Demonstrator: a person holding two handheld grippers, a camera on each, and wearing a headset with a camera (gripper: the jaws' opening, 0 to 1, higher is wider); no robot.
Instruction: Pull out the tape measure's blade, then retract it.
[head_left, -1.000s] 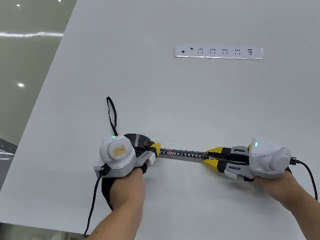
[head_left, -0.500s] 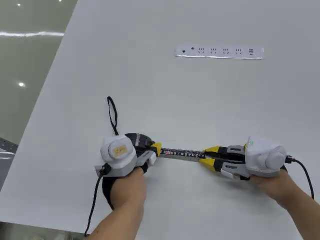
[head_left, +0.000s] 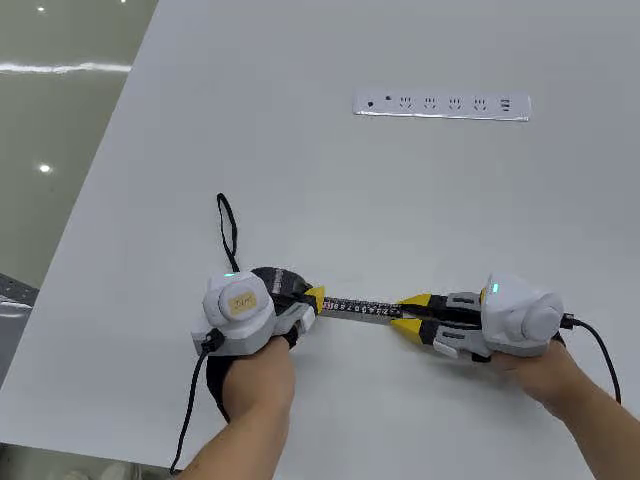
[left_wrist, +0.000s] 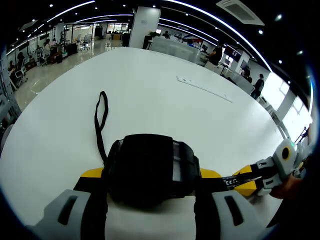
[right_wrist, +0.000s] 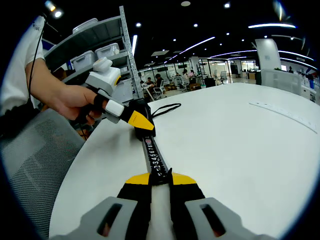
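Because the left hand-held gripper (head_left: 308, 300) sits over it in the head view, the tape measure case (left_wrist: 150, 167) is mostly covered there, with just a dark curve peeking out. The left gripper view gives the clear look. The black case is wedged between the two yellow-tipped jaws, which are spread to its width and press against its sides, and it rests on the white surface (head_left: 400, 200). A thin black strap (head_left: 228, 228) trails from the case and lies in a narrow loop on the surface behind it.

The blade (head_left: 360, 307) runs flat along the surface from the case to the right hand-held gripper (head_left: 408, 312). Its tip is hidden, swallowed between the right jaws, so the end hook cannot be made out. In the right gripper view those jaws are pressed nearly together and pinch the blade. The printed numerals are legible just ahead of them but are too small to read in the head view. The point where the blade leaves the case is masked by a yellow tip of the left hand-held gripper.

Both forearms are cut off by the bottom edge of the head view. A white power strip (head_left: 442, 105) lies well apart, farther back on the surface.
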